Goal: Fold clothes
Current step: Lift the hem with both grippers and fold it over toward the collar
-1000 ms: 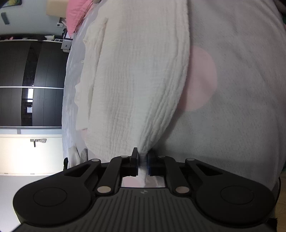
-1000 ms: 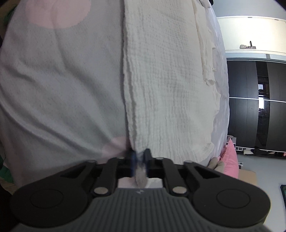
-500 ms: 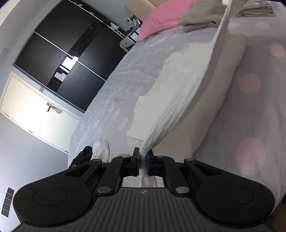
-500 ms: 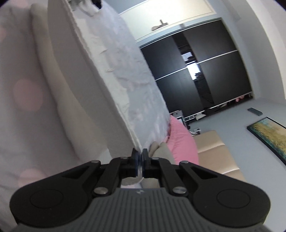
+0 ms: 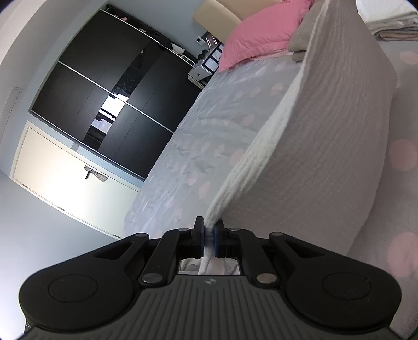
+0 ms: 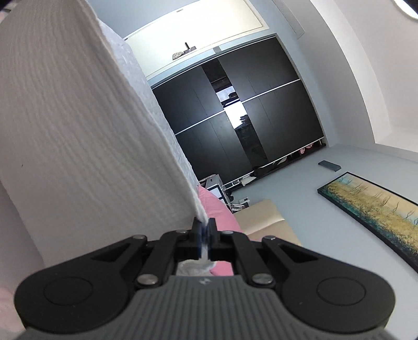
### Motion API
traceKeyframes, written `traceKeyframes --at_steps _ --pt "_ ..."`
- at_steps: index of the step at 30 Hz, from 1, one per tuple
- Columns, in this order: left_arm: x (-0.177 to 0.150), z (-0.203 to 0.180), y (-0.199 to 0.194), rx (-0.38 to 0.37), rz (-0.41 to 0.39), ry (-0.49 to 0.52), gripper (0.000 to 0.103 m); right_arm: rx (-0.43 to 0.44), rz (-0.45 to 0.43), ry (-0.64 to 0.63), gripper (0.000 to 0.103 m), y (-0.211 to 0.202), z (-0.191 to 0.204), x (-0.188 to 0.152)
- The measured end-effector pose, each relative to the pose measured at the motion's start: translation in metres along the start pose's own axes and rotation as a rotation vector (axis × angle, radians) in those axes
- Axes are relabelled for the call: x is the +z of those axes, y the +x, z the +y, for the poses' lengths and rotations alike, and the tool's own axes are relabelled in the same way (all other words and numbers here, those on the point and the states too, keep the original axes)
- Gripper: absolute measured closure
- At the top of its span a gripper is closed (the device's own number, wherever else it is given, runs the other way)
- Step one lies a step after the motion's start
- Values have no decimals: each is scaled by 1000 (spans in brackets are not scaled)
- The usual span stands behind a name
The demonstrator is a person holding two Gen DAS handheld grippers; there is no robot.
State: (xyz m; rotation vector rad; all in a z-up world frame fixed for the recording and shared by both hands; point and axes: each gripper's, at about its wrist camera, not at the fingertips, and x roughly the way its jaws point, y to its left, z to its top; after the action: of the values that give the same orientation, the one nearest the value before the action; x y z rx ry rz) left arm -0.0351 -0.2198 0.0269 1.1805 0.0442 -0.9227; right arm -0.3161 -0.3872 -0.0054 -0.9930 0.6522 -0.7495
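A white crinkled cotton garment (image 5: 321,146) hangs stretched in the air above the bed. My left gripper (image 5: 208,235) is shut on one bottom corner of it. My right gripper (image 6: 204,234) is shut on another corner, and the cloth (image 6: 78,136) rises up and to the left from it, filling the left half of the right wrist view. The garment's far end and its lower side are hidden.
The bed has a grey cover with pink dots (image 5: 203,146). A pink pillow (image 5: 263,34) and folded beige clothes (image 5: 389,23) lie at its head. A black sliding wardrobe (image 6: 250,109), a white door (image 5: 68,180) and a framed painting (image 6: 371,206) are around the room.
Both grippers have lifted the garment off the bed and swung up. It lay flat on the cover a second ago and now hangs taut between them, off the cover.
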Motion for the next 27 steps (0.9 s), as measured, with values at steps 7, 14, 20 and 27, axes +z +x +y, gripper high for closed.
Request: traceKeyframes --at_steps 7,14,20,27 --pt "21 16 103 -4 89 -4 98 62 28 -55 99 88 11 19" --pt "31 23 211 -86 192 -48 98 159 96 -13 99 199 32 36" --pt "21 17 300 -184 259 -96 98 259 167 30 99 282 70 42" --pt "4 0 371 -250 315 -157 98 342 217 18 99 357 132 39"
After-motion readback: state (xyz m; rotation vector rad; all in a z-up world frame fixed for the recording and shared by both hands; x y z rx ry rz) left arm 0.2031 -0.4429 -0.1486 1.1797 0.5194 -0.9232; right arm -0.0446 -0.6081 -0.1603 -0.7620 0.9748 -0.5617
